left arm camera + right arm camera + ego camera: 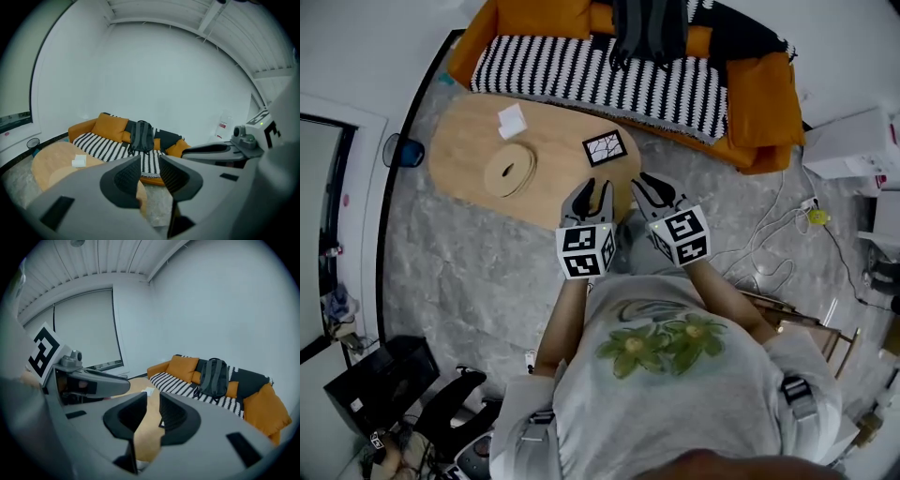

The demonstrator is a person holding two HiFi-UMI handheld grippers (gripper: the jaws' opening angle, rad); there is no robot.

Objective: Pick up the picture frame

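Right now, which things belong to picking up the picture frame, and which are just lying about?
In the job: picture frame on the wooden table; left tongs and right tongs, both open and empty.
Lying about: white paper, round tan disc, backpack on the striped sofa.

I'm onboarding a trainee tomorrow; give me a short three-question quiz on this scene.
1. True or false: the black rectangular picture frame is on the oval wooden table.
2. Fill in: the jaws of the left gripper and of the right gripper stand ____, with nothing between them.
3. Which lies nearest the grippers? A) picture frame B) white folded paper C) round tan disc
Key: 1 true; 2 apart; 3 A.
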